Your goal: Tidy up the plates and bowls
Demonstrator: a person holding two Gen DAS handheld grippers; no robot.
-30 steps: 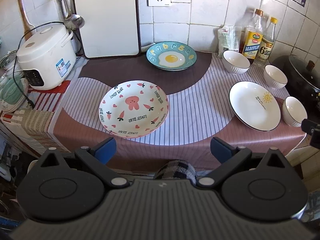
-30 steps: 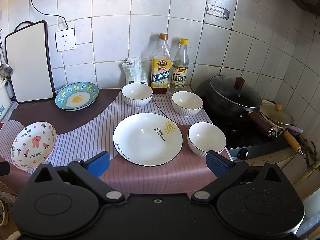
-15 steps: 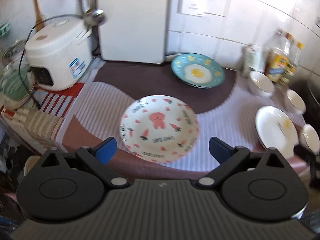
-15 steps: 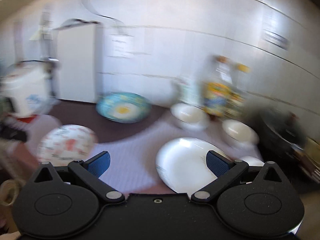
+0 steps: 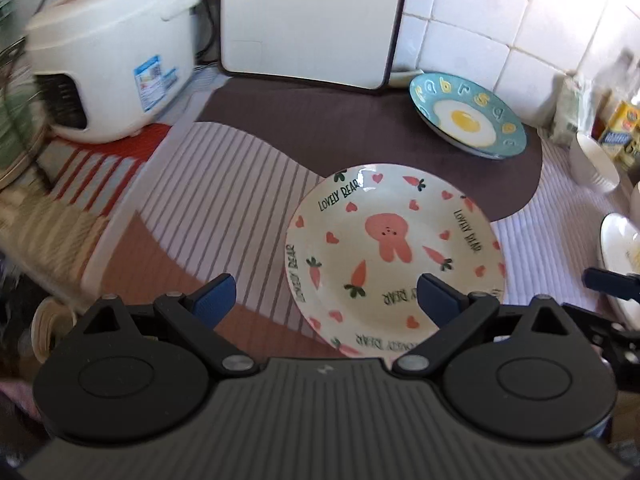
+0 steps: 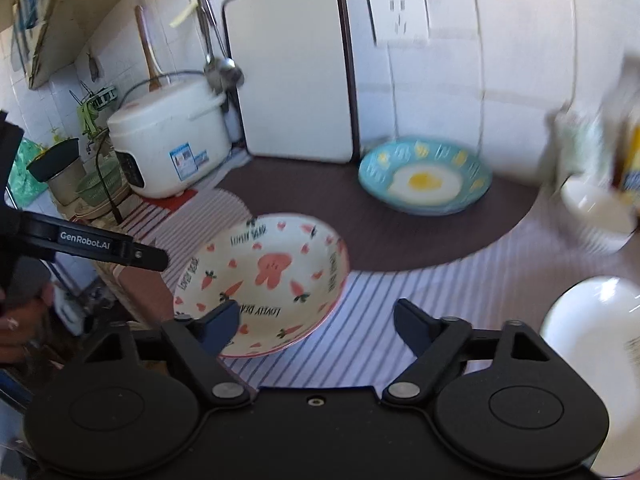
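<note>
A pink rabbit plate point(image 5: 394, 256) lies on the striped cloth; it also shows in the right wrist view point(image 6: 264, 280). My left gripper point(image 5: 326, 298) is open, its right finger over the plate's near rim. My right gripper point(image 6: 316, 322) is open just before the same plate, its left finger over the near rim. A blue egg plate point(image 5: 468, 116) sits at the back by the wall, also in the right wrist view point(image 6: 424, 178). A white plate point(image 6: 592, 320) lies at the right. A white bowl point(image 6: 596, 210) stands behind it.
A white rice cooker point(image 5: 108, 52) stands at the left, also seen in the right wrist view point(image 6: 172, 140). A white cutting board point(image 6: 292, 64) leans on the tiled wall. Bottles point(image 5: 620, 128) stand at the back right. The counter edge runs along the near left.
Both grippers have swung left and moved closer to the rabbit plate. The right view now centres on the rabbit plate instead of the white plate. Both jaws stay open.
</note>
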